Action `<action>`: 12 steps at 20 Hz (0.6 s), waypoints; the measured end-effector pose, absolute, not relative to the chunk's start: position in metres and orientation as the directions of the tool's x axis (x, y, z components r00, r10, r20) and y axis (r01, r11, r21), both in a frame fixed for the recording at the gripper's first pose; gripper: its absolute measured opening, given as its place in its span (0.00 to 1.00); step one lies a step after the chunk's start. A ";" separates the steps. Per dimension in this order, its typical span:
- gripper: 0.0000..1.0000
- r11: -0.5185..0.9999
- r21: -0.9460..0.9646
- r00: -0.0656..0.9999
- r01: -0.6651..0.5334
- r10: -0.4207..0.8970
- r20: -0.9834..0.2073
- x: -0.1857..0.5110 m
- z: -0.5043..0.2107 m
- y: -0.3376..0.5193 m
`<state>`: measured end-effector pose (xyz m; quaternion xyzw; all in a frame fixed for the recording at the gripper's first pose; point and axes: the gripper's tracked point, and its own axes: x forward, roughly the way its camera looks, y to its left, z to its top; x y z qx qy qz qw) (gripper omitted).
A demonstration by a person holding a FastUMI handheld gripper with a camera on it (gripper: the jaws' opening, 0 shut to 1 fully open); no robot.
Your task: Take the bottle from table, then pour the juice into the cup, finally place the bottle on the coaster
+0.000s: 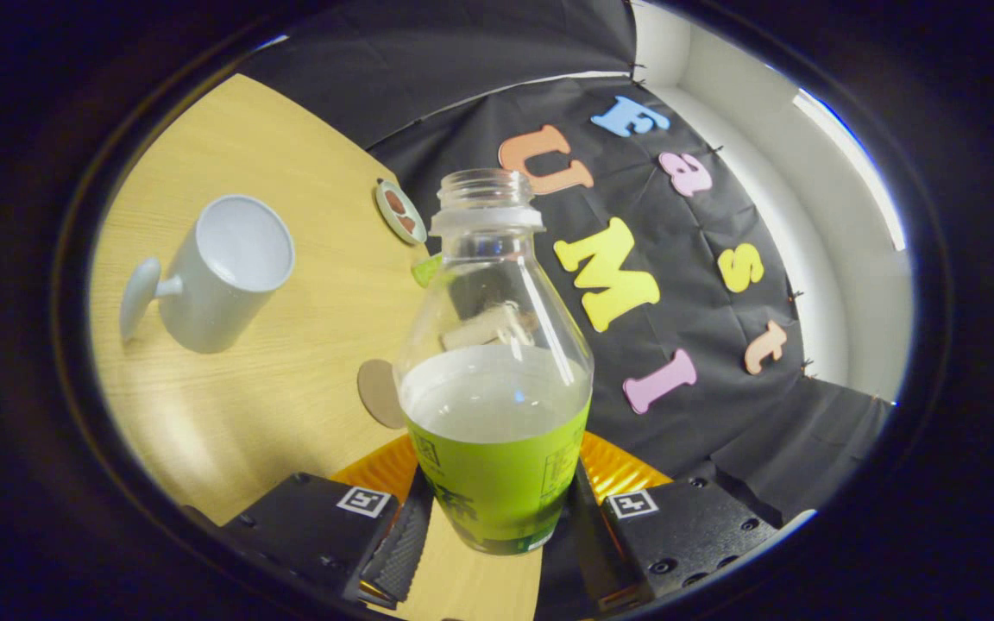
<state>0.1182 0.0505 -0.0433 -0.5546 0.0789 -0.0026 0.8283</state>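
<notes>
Gripper closed on the bottle; both fingers press the green-labelled lower body, one from each side. Bottle sits between the fingers, held clear of the table, uncapped, neck open, pointing away from the camera.

Bottle: clear plastic, wide shoulders narrowing to a threaded neck with a pale collar ring. Liquid inside reaches about the top edge of the green label; it looks pale or cloudy at the surface. Upper part of the bottle is see-through.

Whole scene appears tilted, table running up and away to one side.

Cup: light grey-white mug with a handle, standing on the wooden table well apart from the bottle, on the left-finger side and farther ahead. Its mouth faces the camera; inside looks bare, no liquid that I can make out.

Coaster: flat brownish round disc on the table, just beside the bottle, partly hidden behind its body.

Farther back near the table's edge, a small round item with dark patches, too small to identify. A small green bit lies just behind the bottle's shoulder; cannot tell what it is.

Orange-gold ridged surface shows just under the bottle, between the fingers
</notes>
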 end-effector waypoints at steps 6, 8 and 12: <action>0.76 0.228 -0.973 0.995 -0.036 -0.084 -0.057 0.125 -0.037 0.068; 0.77 0.197 -0.980 0.996 -0.036 -0.079 -0.053 0.130 -0.039 0.072; 0.77 0.132 -0.991 0.997 -0.011 -0.077 -0.021 0.131 -0.036 0.076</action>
